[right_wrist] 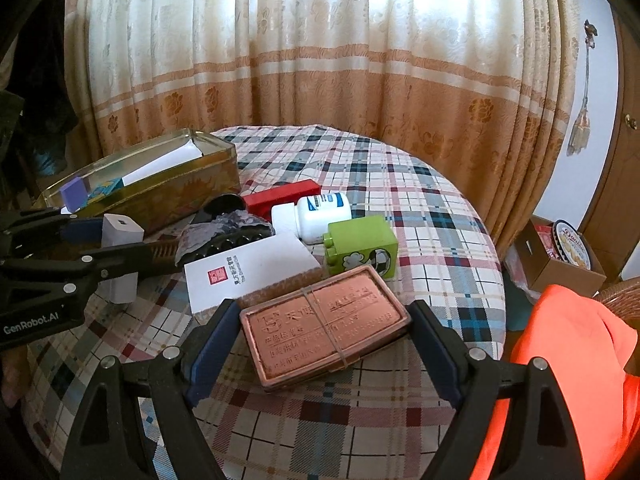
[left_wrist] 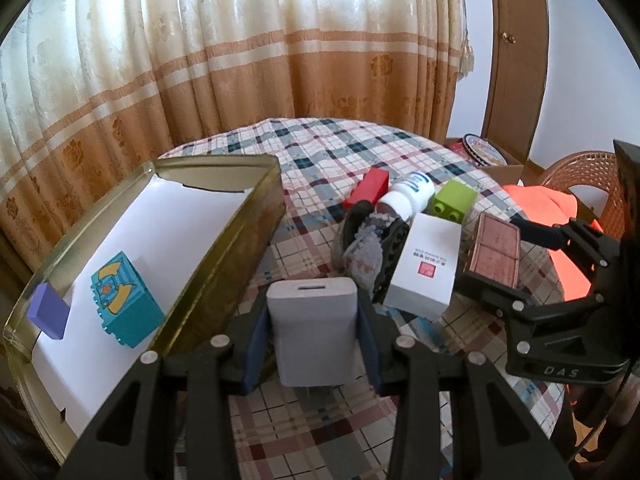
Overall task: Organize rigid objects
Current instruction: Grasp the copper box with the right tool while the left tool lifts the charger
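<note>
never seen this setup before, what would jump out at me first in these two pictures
Each tool already carries something: the left tool clamps a grey power bank, and the right tool grips a copper-coloured tin. To the left sits an open gold tin box holding a teal block and a purple block.
</note>
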### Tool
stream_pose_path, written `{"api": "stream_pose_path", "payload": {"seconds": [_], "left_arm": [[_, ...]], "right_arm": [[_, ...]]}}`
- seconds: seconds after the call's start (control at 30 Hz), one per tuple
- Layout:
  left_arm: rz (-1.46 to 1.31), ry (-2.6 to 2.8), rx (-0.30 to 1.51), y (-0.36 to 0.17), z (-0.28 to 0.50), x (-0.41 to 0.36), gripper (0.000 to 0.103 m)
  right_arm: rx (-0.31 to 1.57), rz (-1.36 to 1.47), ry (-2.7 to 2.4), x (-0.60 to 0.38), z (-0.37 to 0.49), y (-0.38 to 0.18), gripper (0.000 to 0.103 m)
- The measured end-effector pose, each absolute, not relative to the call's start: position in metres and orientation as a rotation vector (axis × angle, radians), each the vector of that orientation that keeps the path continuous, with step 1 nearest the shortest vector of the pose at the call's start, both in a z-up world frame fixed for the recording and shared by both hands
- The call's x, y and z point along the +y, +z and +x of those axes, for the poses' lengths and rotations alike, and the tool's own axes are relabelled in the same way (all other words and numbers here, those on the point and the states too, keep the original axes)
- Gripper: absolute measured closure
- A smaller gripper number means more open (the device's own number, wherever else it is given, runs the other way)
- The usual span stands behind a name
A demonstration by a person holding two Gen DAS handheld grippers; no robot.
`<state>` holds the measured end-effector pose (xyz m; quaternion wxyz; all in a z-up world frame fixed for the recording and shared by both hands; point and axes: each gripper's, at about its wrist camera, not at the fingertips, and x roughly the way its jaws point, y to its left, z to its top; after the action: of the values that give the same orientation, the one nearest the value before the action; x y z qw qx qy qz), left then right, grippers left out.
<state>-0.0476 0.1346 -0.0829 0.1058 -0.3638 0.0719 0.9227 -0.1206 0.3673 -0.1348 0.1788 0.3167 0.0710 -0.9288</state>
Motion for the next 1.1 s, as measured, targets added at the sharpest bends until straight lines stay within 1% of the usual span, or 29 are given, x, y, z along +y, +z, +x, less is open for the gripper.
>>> {"api": "stream_pose_path", "payload": {"seconds": [0.47,1.1], "left_arm": [[-0.997,2.741,0.244,-0.077,-0.039,0.14,0.064],[-0.948,2.749,0.211,-0.066,-0.03,0.136,0.064]], "right_arm": [[0.194,0.87,-2.656,0.368,-0.118,-0.134,0.017],[0.188,0.839,-2.676,0.368,-0.114,-0.133,0.017]]}}
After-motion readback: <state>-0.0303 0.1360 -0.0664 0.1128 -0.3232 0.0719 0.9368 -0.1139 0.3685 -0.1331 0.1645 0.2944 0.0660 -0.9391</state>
